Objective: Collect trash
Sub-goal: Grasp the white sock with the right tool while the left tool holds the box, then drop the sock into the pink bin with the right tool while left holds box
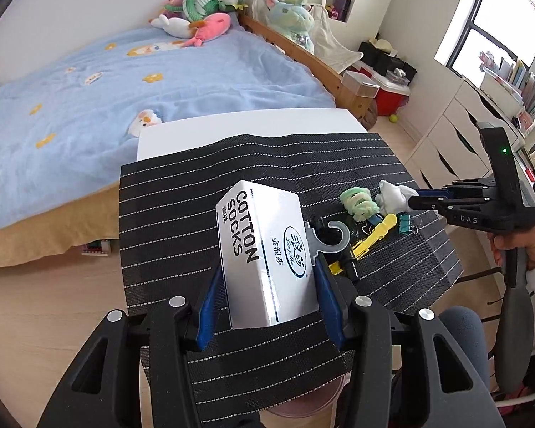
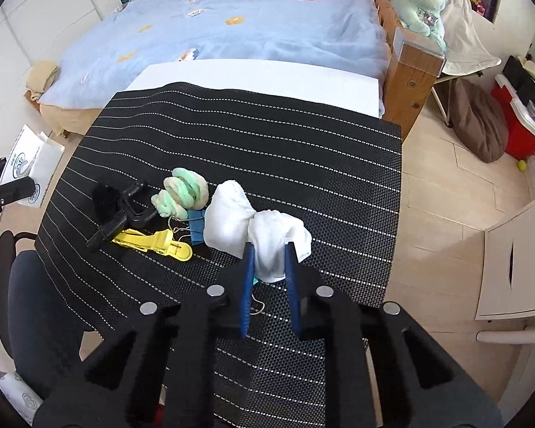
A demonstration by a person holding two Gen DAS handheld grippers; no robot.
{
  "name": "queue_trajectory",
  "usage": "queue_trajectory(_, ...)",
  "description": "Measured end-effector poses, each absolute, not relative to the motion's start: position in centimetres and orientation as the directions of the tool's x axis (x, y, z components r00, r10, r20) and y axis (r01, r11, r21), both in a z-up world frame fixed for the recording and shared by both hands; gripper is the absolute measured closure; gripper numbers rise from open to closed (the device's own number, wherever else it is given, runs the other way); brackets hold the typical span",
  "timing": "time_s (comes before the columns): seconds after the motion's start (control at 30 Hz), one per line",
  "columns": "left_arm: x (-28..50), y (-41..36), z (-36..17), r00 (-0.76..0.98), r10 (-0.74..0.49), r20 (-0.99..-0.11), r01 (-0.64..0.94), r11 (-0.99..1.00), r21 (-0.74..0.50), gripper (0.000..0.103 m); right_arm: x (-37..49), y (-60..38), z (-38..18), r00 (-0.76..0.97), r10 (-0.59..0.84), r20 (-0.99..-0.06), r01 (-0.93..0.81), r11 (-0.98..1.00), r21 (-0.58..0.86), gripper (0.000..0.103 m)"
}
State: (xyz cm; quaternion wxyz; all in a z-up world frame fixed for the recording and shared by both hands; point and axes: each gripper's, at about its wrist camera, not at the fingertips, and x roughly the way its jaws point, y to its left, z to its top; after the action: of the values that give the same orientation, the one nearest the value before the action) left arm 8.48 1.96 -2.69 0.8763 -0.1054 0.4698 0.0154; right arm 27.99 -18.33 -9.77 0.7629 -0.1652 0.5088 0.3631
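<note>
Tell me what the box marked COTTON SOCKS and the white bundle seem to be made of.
The sock box looks like thin card or plastic with a glossy finish: it has flat faces, sharp folds, glare and a grey plastic hook. The white bundle looks like soft matte cloth or tissue; it creases and bulges between the right tongs.

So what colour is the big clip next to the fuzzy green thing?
Yellow clip, clearest in the right wrist view.

Two fisheye views are taken from close above a striped mat (image 1: 267, 164) on the surface, both faced toward the bed (image 1: 125, 89). The left view is set nearer the mat's left edge, the right view farther right. Mat, bed and clutter are shared.
</note>
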Motion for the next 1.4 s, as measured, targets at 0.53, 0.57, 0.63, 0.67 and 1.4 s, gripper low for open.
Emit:
queue_trajectory(0.53, 6.5, 0.7, -1.2, 0.591, -0.065, -0.804, -0.098, 0.984, -0.151, 0.056, 24.4, -20.2, -5.0, 0.292, 0.486, -0.824, -0.722, 0.677, 0.144, 0.090)
queue_trajectory(0.57, 6.3, 0.6, -1.0, 0.594, -0.065, -0.802, -0.096, 0.984, -0.151, 0.056, 24.0, -20.3, -4.6, 0.291, 0.495, -0.818, -0.726, 0.671, 0.148, 0.090)
queue_trajectory(0.63, 5.7, 0.2, -0.7, 0.599, -0.062, -0.798, -0.090, 0.985, -0.145, 0.056, 22.9, -20.4, -3.8, 0.294, 0.509, -0.809, -0.739, 0.658, 0.145, 0.090)
queue_trajectory(0.67, 5.5, 0.1, -0.6, 0.602, -0.061, -0.796, -0.087, 0.986, -0.142, 0.056, 22.3, -20.4, -3.4, 0.295, 0.516, -0.804, -0.745, 0.651, 0.145, 0.090)
queue_trajectory(1.4, -1.4, -2.5, 1.4, 0.656, -0.061, -0.753, -0.055, 0.990, -0.128, 0.056, 9.8, -21.0, -0.5, 0.229, 0.620, -0.750, -0.843, 0.512, 0.166, 0.090)
